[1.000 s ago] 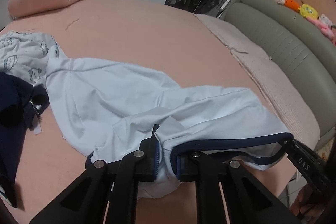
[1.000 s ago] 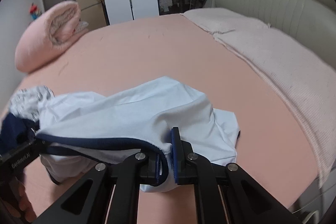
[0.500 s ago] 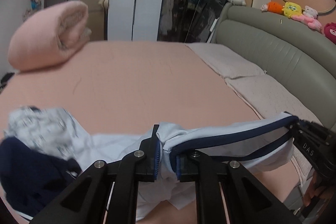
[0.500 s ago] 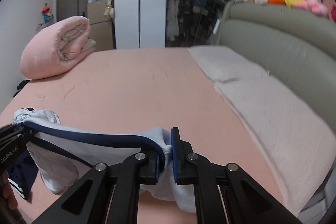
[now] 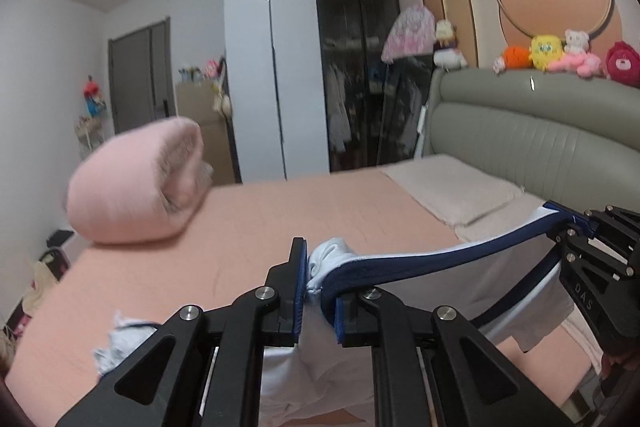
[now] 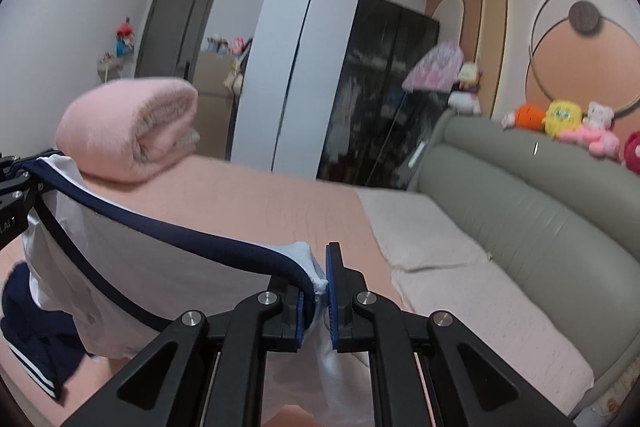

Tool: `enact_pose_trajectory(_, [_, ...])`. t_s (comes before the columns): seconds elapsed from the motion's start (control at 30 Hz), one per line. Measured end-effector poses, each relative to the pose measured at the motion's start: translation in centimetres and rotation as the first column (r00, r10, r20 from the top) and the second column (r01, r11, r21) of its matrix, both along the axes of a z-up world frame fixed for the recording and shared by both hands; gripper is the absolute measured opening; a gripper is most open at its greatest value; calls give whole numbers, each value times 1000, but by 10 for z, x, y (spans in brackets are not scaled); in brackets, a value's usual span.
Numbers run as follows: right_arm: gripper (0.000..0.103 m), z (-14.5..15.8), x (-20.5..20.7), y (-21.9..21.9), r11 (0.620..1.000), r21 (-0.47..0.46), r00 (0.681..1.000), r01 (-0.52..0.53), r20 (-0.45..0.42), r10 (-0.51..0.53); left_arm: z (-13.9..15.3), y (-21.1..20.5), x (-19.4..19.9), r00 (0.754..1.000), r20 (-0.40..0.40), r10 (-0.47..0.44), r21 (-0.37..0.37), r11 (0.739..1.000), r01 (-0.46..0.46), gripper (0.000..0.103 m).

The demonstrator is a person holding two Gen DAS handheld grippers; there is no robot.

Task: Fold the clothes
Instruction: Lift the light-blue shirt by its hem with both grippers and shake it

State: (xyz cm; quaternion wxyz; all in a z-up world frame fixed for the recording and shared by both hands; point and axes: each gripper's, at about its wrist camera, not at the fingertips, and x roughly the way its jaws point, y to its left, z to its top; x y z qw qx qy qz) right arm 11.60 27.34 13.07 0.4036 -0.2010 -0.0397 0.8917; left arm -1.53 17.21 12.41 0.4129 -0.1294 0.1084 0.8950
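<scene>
A light blue garment with a navy band (image 5: 440,261) hangs in the air between both grippers, above the pink bed (image 5: 280,219). My left gripper (image 5: 318,291) is shut on one end of the band. My right gripper (image 6: 316,291) is shut on the other end; the garment (image 6: 132,267) droops below the stretched band. In the left wrist view the right gripper (image 5: 576,227) shows at the right edge. In the right wrist view the left gripper (image 6: 22,173) shows at the left edge.
A rolled pink quilt (image 5: 136,187) lies at the bed's far left. A dark navy garment (image 6: 36,339) and a patterned white one (image 5: 116,343) lie on the bed below. The grey headboard (image 6: 540,211) and beige pillows (image 6: 460,267) are on the right.
Both grippers have lifted the garment off the bed and raised it high, pulling the navy band taut between them. The views now tilt up toward the room.
</scene>
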Motion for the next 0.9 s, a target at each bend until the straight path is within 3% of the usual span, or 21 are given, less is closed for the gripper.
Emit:
enact_pose_trajectory(0.13, [6,40,9,-23,998,64,999,-3,-46,6,36,-23,18,997,-79,26,34,999,-23,10])
enact_pose_trajectory(0.33, [6,98,35,-79,971,240,997,22,-73,-4,78,-63,54,983,-174,67,94,994,-51,10])
enact_pose_trajectory(0.6, [6,122,87,-161,911,406,993,71,-112,-28,98,-117,108,964,-259,63,137,990,-28,10])
enact_pose_trajectory(0.73, [6,118,108,-178,928,366,992,75,-122,-32,93,-120,119,961,-272,52,128,992,-17,10])
enact_pose_trajectory(0.9, [6,105,125,-168,961,271,992,55,-121,-22,82,-110,117,970,-243,17,85,996,4,10])
